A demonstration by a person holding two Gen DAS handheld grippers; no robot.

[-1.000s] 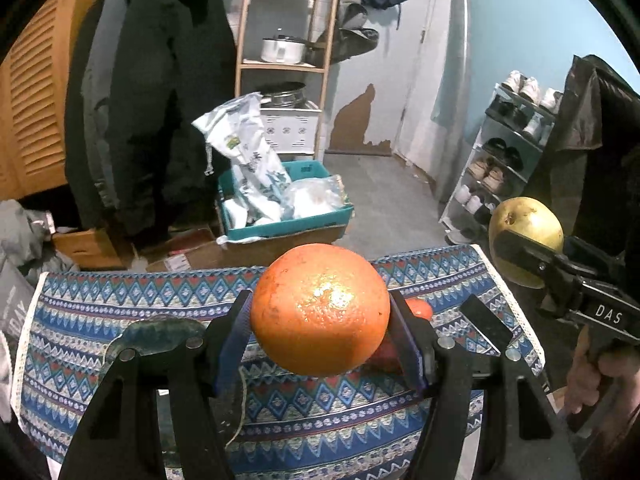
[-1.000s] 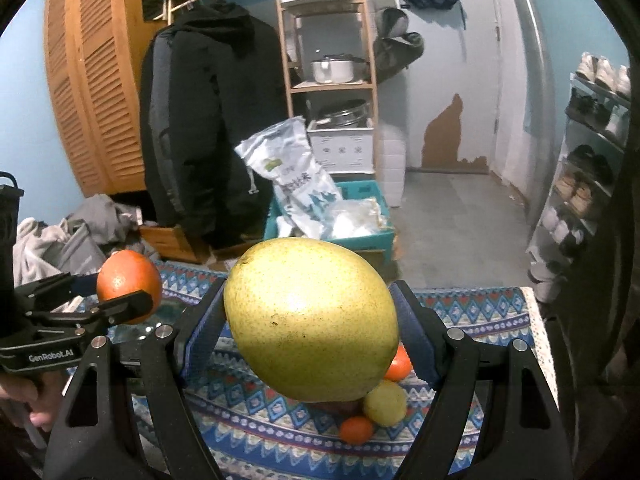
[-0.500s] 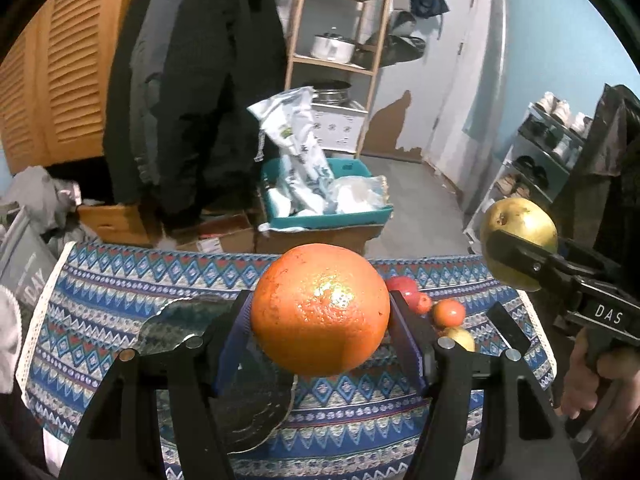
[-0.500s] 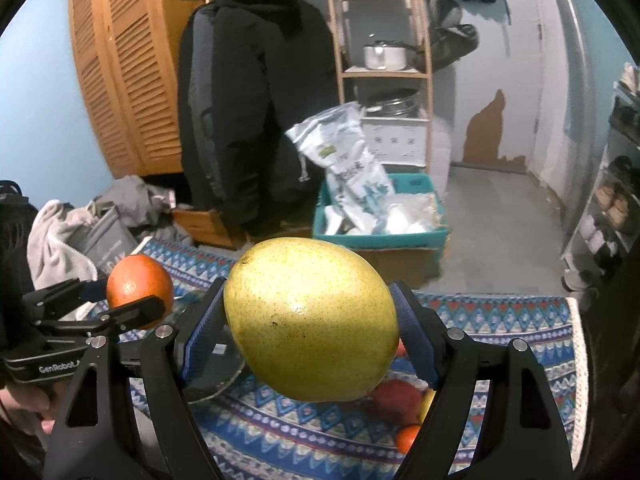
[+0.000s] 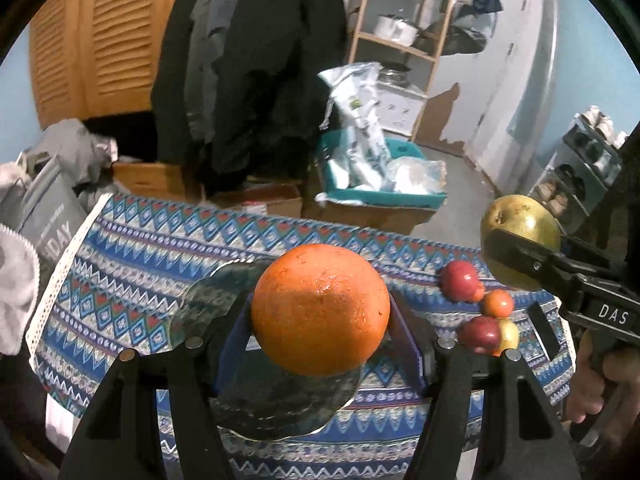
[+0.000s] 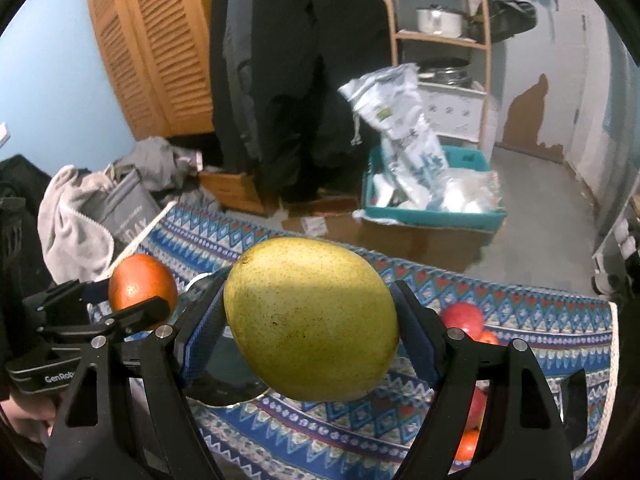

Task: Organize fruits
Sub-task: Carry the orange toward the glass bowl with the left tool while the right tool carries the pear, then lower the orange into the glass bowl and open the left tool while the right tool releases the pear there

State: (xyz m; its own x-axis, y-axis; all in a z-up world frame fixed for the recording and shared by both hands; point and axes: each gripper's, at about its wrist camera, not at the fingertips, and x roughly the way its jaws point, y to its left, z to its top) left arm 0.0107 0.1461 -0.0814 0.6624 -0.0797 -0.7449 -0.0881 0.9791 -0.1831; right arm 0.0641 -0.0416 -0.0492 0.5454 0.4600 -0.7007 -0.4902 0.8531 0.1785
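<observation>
the left gripper (image 5: 320,316), marked "genrob…", clamps an orange (image 5: 320,310); the right gripper (image 6: 312,320), marked "das", clamps a yellow-green mango (image 6: 312,318).

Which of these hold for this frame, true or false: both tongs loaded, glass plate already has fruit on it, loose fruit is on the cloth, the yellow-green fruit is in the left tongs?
1. Both tongs grip a fruit. True: the left tongs hold the orange, the right tongs hold the yellow-green fruit.
2. The glass plate already has fruit lying on it. False: the part of it in view is bare; the orange is gripped in the air in front of it.
3. Loose small fruits lie on the patterned cloth. True.
4. The yellow-green fruit is in the left tongs. False: the right tongs hold it.
</observation>
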